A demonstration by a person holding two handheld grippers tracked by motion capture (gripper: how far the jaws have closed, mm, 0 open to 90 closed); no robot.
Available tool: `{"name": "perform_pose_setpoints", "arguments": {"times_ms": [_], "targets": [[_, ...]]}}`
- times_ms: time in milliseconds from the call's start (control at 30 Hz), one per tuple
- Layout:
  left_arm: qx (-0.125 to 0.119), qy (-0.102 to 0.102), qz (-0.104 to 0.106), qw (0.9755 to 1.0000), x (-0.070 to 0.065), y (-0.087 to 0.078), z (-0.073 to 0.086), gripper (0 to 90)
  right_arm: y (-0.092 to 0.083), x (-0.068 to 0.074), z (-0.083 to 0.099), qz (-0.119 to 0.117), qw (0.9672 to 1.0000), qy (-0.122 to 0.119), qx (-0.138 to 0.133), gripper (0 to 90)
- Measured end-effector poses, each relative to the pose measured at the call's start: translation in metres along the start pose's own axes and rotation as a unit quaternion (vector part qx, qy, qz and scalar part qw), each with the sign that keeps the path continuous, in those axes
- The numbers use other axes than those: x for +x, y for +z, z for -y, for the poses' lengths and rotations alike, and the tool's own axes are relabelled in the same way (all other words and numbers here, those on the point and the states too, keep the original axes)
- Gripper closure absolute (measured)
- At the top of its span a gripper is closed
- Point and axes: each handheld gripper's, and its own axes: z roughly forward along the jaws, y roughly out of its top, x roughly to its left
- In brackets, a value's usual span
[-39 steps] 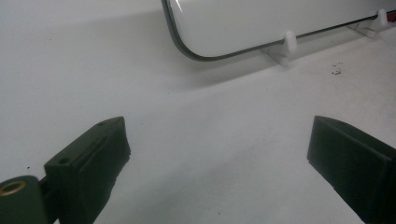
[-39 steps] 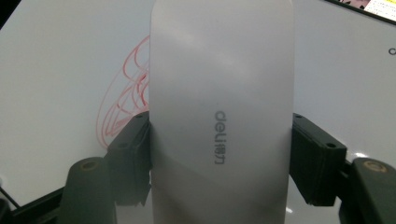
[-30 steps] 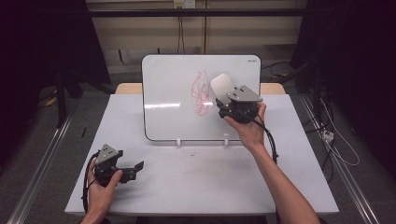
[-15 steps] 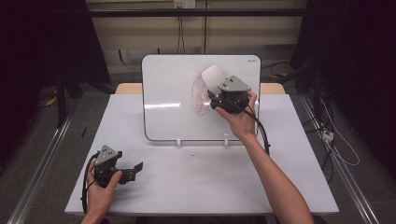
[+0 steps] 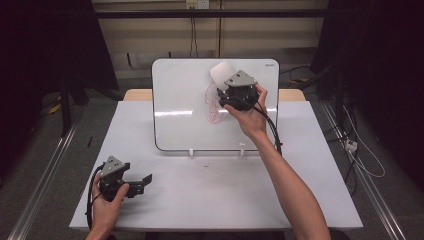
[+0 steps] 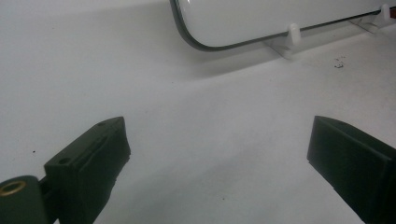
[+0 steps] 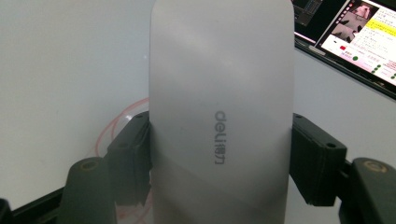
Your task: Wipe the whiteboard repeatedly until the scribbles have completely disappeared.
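Whiteboard [image 5: 185,110] stands propped at the table's [image 5: 310,200] far side in the high view; the right gripper [image 5: 227,92] presses a white eraser [image 5: 221,74] against its red scribble [image 5: 212,105]. Left gripper view: jaws spread wide over bare tabletop. Right gripper view: both jaws clamp the eraser [image 7: 222,116] by its sides.

Glossy whiteboard [image 5: 185,110], matt grey plastic eraser [image 7: 219,116], matt white table [image 5: 225,195].
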Motion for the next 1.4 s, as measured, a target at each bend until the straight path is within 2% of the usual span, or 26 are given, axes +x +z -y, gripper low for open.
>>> {"name": "perform_pose_setpoints", "arguments": {"times_ms": [133, 333, 600, 700, 1200, 1400], "targets": [[-0.001, 0.003, 0.002, 1.0000, 0.000, 0.001, -0.002, 5.3, 0.003, 0.000, -0.001, 0.001, 1.0000, -0.002, -0.003, 31.6], [0.001, 0.005, 0.005, 1.0000, -0.001, 0.001, -0.001, 5.3, 0.007, -0.001, -0.005, 0.008, 0.9999, -0.011, 0.008, 31.6], [-0.003, -0.008, -0.003, 1.0000, 0.003, -0.003, 0.001, 5.3, 0.016, 0.002, -0.008, 0.017, 0.9992, -0.025, 0.025, 31.6], [-0.004, -0.006, -0.002, 1.0000, 0.003, -0.005, 0.001, 5.3, 0.019, 0.003, -0.006, 0.023, 0.9988, -0.027, 0.033, 31.7], [-0.002, -0.002, -0.001, 1.0000, 0.002, -0.003, 0.001, 5.3, 0.021, 0.005, -0.003, 0.030, 0.9987, -0.033, 0.022, 31.7], [-0.004, -0.009, -0.004, 0.9999, 0.004, -0.006, 0.003, 5.3, 0.021, 0.006, -0.003, 0.033, 0.9988, -0.032, 0.019, 31.7]]}}
